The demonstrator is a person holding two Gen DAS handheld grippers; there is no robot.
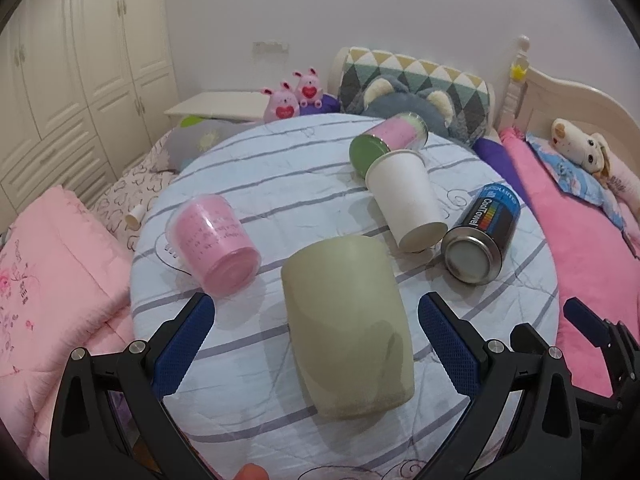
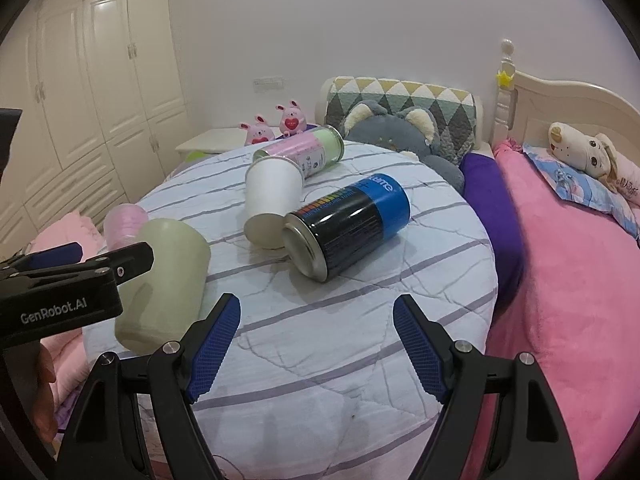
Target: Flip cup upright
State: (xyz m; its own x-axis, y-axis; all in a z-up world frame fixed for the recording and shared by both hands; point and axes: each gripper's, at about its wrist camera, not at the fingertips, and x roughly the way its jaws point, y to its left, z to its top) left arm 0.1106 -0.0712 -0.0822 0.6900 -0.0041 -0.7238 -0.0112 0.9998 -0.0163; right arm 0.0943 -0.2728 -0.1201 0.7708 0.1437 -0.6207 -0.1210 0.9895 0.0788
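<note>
A pale green cup [image 1: 346, 326] lies on its side on the round striped table [image 1: 256, 168], its base toward me. My left gripper [image 1: 314, 308] is open, its blue fingers either side of the cup without touching it. In the right wrist view the same cup [image 2: 166, 280] lies at the left, partly behind the left gripper's black body. My right gripper [image 2: 316, 312] is open and empty above the table's near part, apart from every object.
On the table also lie a white paper cup [image 1: 404, 196], a pink translucent cup [image 1: 214, 240], a black-and-blue can [image 1: 482, 236] and a pink-and-green can [image 1: 390, 136]. A pink bed [image 2: 568, 280] is to the right, pink bedding [image 1: 48, 280] to the left, wardrobes behind.
</note>
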